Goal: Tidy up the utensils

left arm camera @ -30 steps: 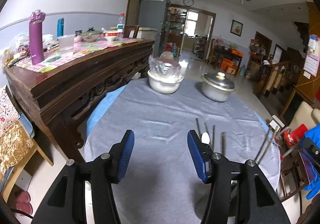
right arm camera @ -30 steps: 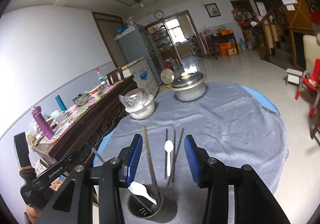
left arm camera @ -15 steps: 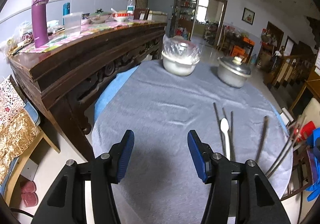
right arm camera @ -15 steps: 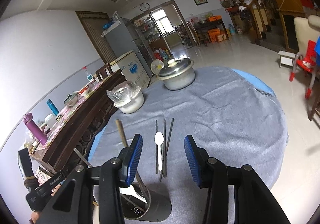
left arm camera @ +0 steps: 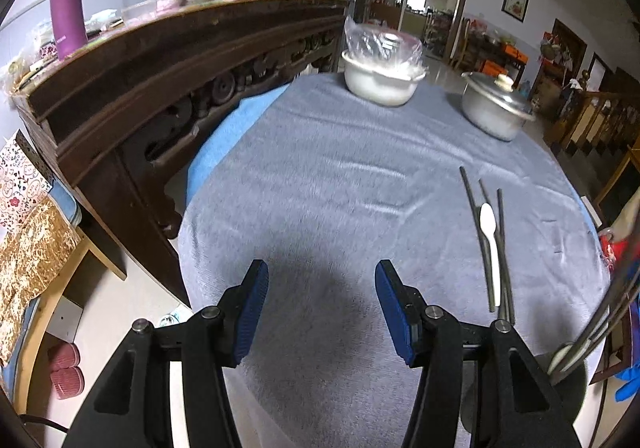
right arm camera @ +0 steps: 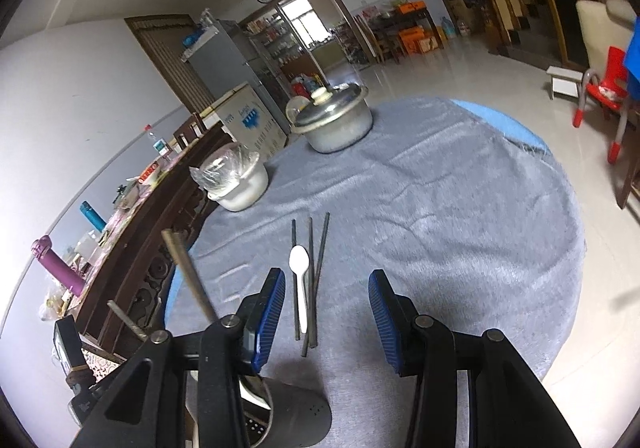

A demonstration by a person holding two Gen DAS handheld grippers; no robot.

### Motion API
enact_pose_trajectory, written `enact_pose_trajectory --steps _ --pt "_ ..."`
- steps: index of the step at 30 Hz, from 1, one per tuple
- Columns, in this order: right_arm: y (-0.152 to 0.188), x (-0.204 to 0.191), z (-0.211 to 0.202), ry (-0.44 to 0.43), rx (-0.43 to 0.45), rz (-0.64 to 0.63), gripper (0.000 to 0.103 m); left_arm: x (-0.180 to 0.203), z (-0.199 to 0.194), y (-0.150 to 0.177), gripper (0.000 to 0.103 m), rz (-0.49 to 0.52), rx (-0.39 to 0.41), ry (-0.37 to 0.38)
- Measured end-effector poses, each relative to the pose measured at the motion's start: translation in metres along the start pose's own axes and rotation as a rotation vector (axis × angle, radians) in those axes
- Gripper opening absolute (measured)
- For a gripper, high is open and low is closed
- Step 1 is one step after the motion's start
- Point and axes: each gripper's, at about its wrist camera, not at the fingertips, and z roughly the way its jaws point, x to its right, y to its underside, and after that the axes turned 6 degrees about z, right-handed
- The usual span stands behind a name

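Observation:
A white plastic spoon (right arm camera: 299,272) lies among three dark chopsticks (right arm camera: 322,248) on the grey tablecloth (right arm camera: 440,207); the spoon (left arm camera: 490,236) and chopsticks (left arm camera: 470,195) also show at right in the left wrist view. A dark metal utensil holder (right arm camera: 296,420) stands at the near edge under my right gripper's left finger, with chopsticks (right arm camera: 188,272) sticking out; it shows in the left wrist view (left arm camera: 568,388) at lower right. My right gripper (right arm camera: 327,312) is open and empty, just right of the spoon's handle. My left gripper (left arm camera: 320,312) is open and empty over bare cloth.
A white bowl covered in plastic (left arm camera: 382,75) and a lidded metal pot (left arm camera: 496,107) stand at the table's far side. A dark carved wooden sideboard (left arm camera: 180,59) with a purple bottle (left arm camera: 67,3) runs along the left. A red chair (right arm camera: 604,87) stands at right.
Both grippers have tilted down and moved lower toward the table. The right gripper has shifted right, so the holder now sits under its left finger and the spoon lies nearer.

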Motion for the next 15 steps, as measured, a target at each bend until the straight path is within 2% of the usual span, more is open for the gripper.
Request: enact_pose_trajectory --steps 8,15 --pt "0.0 0.019 0.032 0.027 -0.069 0.049 0.047 0.011 0.037 -0.011 0.056 0.043 -0.037 0.041" --pt "-0.002 0.037 0.057 0.056 -0.108 0.084 0.047 0.04 0.074 -0.034 0.056 0.123 -0.044 0.17"
